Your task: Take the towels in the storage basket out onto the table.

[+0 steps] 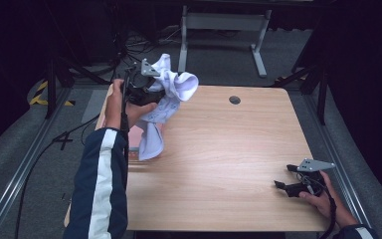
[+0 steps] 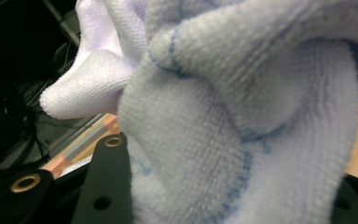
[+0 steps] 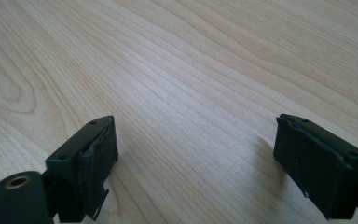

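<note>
While the left gripper (image 1: 146, 92) clamps a bunched white towel (image 1: 165, 104) above the table's (image 1: 229, 149) far left corner, its long axis hanging down, the left gripper view reveals blue stitching, and the right gripper (image 3: 196, 154) rests wide open, empty, near the table's right edge.

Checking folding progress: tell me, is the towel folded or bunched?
Bunched: the white towel hangs crumpled from the left gripper, clear of the table.

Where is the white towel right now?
In the high view the white towel hangs bunched in the left gripper, lifted over the table's far-left corner, its tail dangling toward a pink item below.
</note>
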{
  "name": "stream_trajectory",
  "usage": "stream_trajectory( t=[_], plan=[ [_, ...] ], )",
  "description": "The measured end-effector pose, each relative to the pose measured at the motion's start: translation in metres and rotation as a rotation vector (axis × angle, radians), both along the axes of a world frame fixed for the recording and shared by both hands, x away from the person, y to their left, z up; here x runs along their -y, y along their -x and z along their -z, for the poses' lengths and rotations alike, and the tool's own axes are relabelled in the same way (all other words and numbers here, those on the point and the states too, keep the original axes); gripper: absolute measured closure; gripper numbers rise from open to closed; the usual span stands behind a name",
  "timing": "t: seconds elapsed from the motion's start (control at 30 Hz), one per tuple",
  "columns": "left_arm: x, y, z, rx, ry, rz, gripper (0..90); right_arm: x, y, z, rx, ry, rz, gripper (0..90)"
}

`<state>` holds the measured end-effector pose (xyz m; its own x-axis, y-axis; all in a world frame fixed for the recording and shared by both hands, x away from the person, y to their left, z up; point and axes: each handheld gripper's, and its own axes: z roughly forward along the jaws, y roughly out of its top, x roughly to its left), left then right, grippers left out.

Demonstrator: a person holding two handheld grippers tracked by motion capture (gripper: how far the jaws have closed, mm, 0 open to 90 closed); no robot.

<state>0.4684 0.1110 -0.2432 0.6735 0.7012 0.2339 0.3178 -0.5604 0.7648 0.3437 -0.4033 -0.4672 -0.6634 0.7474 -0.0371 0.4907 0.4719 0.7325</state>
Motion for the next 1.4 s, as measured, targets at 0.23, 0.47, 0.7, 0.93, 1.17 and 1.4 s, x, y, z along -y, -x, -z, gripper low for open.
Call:
stream_trajectory(
  t=[0.23,0.47,0.7,0.93,1.17,1.4],
  plan=[
    [0.048,0.003,-0.006,-0.009,-0.014,0.136,57.5,0.000,0.000,0.000,0.000,0.000,0.000,13.3],
    [0.105,0.005,0.006,-0.056,-0.038,0.281,57.4,0.000,0.000,0.000,-0.003,-0.001,0.001,13.3],
    [0.161,0.008,0.046,-0.169,-0.069,0.402,55.8,0.000,0.000,0.000,0.000,0.000,0.000,13.3],
    [0.211,0.014,0.122,-0.353,-0.170,0.476,29.0,0.000,0.000,0.000,-0.003,-0.002,0.001,13.3],
    [0.203,0.022,0.122,-0.314,-0.133,0.497,22.8,0.000,0.000,0.000,-0.004,-0.002,0.001,13.3],
    [0.178,0.035,0.110,-0.266,-0.050,0.460,21.1,0.000,0.001,0.000,-0.006,-0.001,-0.001,13.3]
  ],
)
